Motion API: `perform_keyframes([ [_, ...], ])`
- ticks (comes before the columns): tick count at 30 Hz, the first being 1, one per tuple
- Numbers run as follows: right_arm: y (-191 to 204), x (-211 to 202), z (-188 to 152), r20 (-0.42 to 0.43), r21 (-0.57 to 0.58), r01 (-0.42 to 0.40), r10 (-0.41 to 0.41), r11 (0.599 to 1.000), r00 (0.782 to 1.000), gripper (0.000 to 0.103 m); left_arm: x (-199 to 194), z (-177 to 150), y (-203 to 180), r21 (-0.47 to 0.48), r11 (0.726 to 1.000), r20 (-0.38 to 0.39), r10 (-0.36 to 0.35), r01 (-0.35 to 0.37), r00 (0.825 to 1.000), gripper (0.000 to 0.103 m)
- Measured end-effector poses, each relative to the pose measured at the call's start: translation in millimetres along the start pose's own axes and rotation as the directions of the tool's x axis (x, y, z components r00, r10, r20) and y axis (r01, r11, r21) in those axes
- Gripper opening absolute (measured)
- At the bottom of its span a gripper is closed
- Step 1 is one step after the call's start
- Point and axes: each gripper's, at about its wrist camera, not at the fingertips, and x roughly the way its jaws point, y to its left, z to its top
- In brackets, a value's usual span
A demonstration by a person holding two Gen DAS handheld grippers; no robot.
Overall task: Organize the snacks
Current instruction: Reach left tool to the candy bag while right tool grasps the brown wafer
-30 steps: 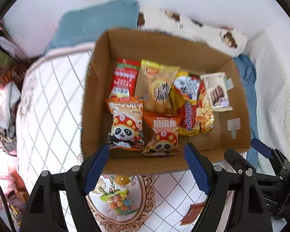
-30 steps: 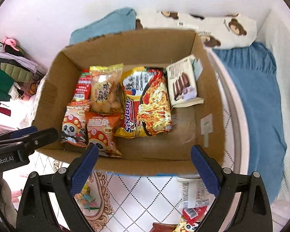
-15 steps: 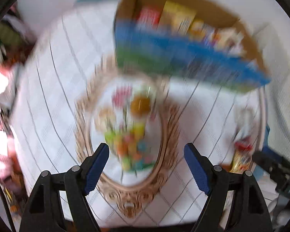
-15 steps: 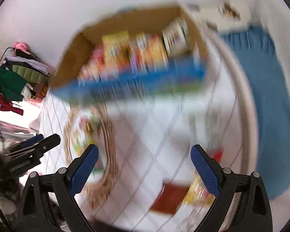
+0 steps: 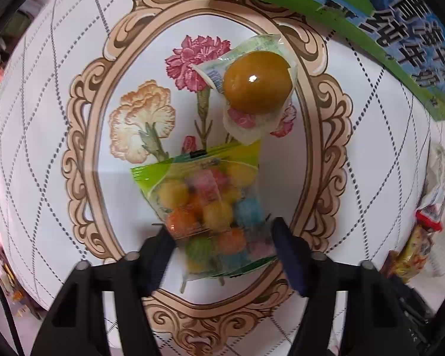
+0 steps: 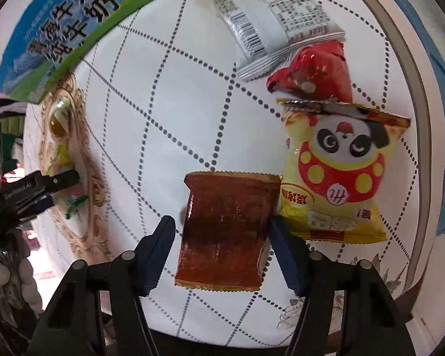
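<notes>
Snacks are straddled on both sides: the candy bag (image 5: pixel 213 213) sits between the left gripper (image 5: pixel 222 237) jaws, the brown packet (image 6: pixel 225 234) between the right gripper (image 6: pixel 221 234) jaws. Both pairs have just been closing; a firm pinch can't be confirmed. Farther out, a panda bag (image 6: pixel 338 175) is seen beside the right jaw.

Candy bag (image 5: pixel 210 207) – green edge, multicoloured balls; brown packet (image 6: pixel 227 231); yellow panda bag (image 6: pixel 338 175) – red spots.
</notes>
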Motion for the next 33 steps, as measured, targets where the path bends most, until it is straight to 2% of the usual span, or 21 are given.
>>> perform_keyframes([
  [2,7,2,-3,0.012,-0.029,0.028,-0.028,0.999,1.0,0.061,-2,-8,-1,0.013,1.0,0.001,-0.005,0.005,1.0,0.057],
  [6,34,-2,-16,0.027,-0.124,0.041,-0.038,0.991,0.999,0.059,-1,-45,-6,0.05,0.998,-0.029,-0.031,0.032,0.999,0.057],
  [9,55,0,-25,0.027,-0.213,0.066,-0.062,0.975,0.998,0.06,11,-74,-9,0.059,0.996,-0.087,-0.059,0.064,0.994,0.057],
  [11,63,4,-28,0.021,-0.237,0.094,-0.091,0.967,0.996,0.061,22,-79,-9,0.058,0.996,-0.111,-0.059,0.066,0.992,0.057],
  [17,62,14,-29,-0.014,-0.212,0.092,-0.097,0.973,0.995,0.065,36,-72,0,-0.009,0.996,-0.119,-0.087,0.087,0.989,0.057],
  [20,53,17,-28,-0.019,-0.192,0.087,-0.092,0.978,0.996,0.065,35,-70,10,-0.019,0.997,-0.102,-0.081,0.079,0.991,0.056],
  [22,53,20,-30,-0.002,-0.189,0.104,-0.106,0.976,0.994,0.06,25,-74,10,0.009,0.998,-0.079,-0.054,0.055,0.995,0.052],
  [23,63,27,-22,0.006,-0.198,0.115,-0.116,0.974,0.993,0.059,20,-87,10,0.021,0.998,-0.068,-0.051,0.053,0.996,0.05],
  [26,61,19,-28,0.03,-0.223,0.115,-0.111,0.968,0.993,0.059,6,-92,1,0.052,0.997,-0.047,-0.061,0.063,0.997,0.049],
  [30,61,2,-28,0.061,-0.219,0.088,-0.076,0.972,0.995,0.059,-24,-87,-16,0.097,0.991,0.0,-0.096,0.096,0.995,0.049],
  [33,64,-20,-19,0.101,-0.219,0.064,-0.042,0.974,0.994,0.059,-57,-77,-31,0.122,0.981,0.039,-0.154,0.148,0.987,0.049],
])
